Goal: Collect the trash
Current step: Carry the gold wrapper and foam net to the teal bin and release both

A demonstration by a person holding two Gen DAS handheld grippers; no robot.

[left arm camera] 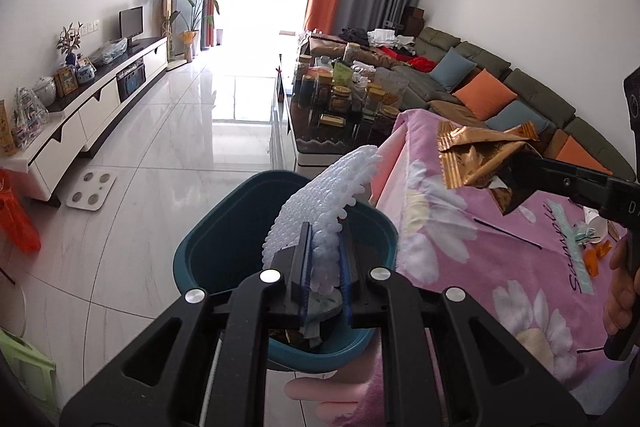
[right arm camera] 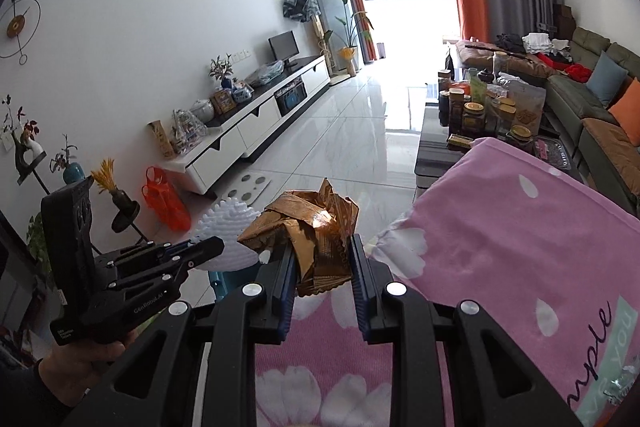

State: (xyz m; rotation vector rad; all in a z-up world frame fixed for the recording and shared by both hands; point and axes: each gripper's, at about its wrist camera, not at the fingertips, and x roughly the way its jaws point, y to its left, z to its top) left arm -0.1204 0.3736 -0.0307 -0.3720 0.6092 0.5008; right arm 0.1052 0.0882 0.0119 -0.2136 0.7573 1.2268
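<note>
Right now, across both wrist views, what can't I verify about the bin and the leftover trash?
- Teal bin contents: left wrist view, mostly hidden by the left tool and its white foam net.
- Bin in the right wrist view: only a sliver shows.
- Scraps on the pink blanket: left wrist view, hidden behind the right tool.

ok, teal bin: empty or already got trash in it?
Not empty. In the left wrist view, the teal bin shows scraps at its bottom, below the white foam net held above it.
</note>
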